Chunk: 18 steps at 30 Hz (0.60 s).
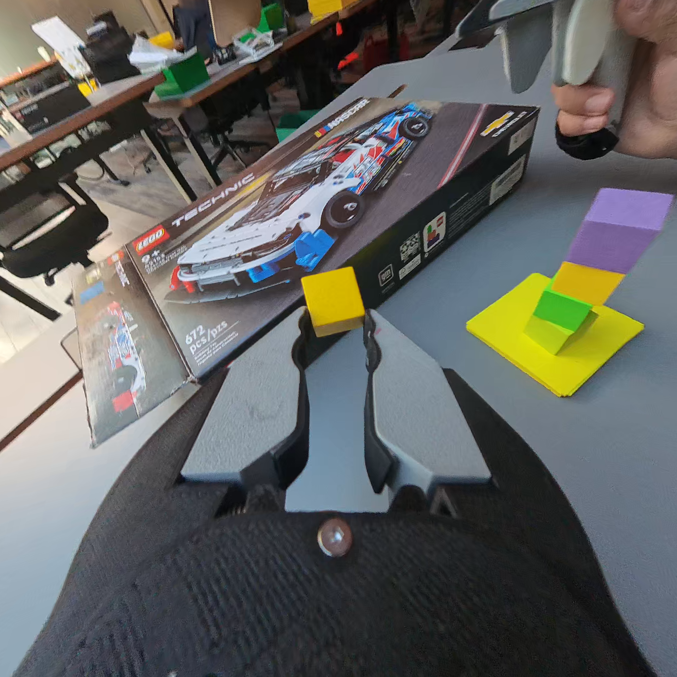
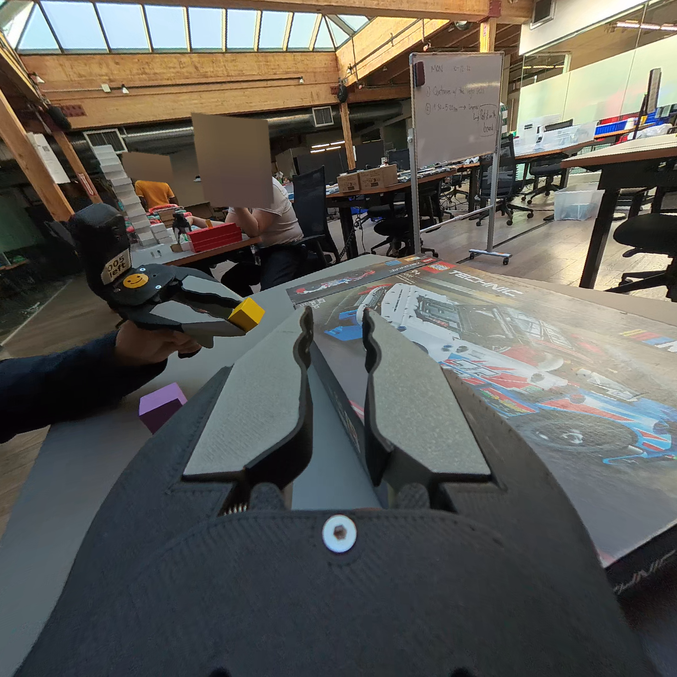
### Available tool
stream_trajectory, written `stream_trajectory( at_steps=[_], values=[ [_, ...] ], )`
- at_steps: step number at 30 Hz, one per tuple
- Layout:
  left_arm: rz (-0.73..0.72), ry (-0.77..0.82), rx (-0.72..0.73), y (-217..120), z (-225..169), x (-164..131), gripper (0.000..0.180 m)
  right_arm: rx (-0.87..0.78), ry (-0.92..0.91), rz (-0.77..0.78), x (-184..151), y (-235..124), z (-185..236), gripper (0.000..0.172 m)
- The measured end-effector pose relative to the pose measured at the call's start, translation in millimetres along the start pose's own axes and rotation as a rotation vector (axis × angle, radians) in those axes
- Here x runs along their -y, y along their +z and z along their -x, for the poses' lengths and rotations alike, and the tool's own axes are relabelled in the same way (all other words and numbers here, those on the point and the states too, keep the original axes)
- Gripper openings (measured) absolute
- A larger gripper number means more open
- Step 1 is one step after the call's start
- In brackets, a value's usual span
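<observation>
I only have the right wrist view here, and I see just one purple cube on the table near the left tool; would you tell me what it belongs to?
Observer: The purple cube tops a leaning stack, above an orange cube and two green cubes.
Operator: Thank you. What does the stack stand on?
Observer: It stands on a flat yellow square pad lying on the grey table.
Operator: And how does the left tool hold its yellow cube?
Observer: From its own camera, the left tool grips the yellow cube at the very fingertips, both pads against its sides, most of the cube jutting out beyond them.
</observation>
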State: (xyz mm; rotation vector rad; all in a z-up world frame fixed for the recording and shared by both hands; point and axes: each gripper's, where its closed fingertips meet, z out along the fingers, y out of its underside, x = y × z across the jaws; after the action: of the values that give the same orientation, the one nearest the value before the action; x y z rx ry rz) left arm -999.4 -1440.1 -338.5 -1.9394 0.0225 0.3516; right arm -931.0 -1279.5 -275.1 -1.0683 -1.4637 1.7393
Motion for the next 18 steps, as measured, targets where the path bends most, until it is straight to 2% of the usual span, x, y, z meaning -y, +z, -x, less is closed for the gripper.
stream_trajectory(
  at_steps=[4, 7, 10, 13, 18],
  values=[
    [-0.181, 0.189, -0.056, -13.3, -35.5, 35.2, 0.026, 0.068, -0.068, 0.004, 2.9, 3.3, 20.4, 0.027],
    [-0.320, 0.300, -0.225, -31.2, -84.2, 56.4, 0.026, 0.174, -0.138, 0.007, 5.7, 6.6, 49.4, 0.032],
    [-0.344, 0.189, -0.400, -40.9, -112.0, 67.3, 0.026, 0.379, -0.167, 0.048, 0.1, 7.5, 93.9, 0.034],
    [-0.348, 0.165, -0.429, -43.0, -116.8, 69.9, 0.026, 0.491, -0.220, 0.135, -17.5, 12.0, 125.2, 0.034],
    [-0.340, 0.175, -0.439, -42.0, -120.6, 67.5, 0.027, 0.554, -0.284, 0.228, -39.5, 19.3, 150.4, 0.034]
  ],
)
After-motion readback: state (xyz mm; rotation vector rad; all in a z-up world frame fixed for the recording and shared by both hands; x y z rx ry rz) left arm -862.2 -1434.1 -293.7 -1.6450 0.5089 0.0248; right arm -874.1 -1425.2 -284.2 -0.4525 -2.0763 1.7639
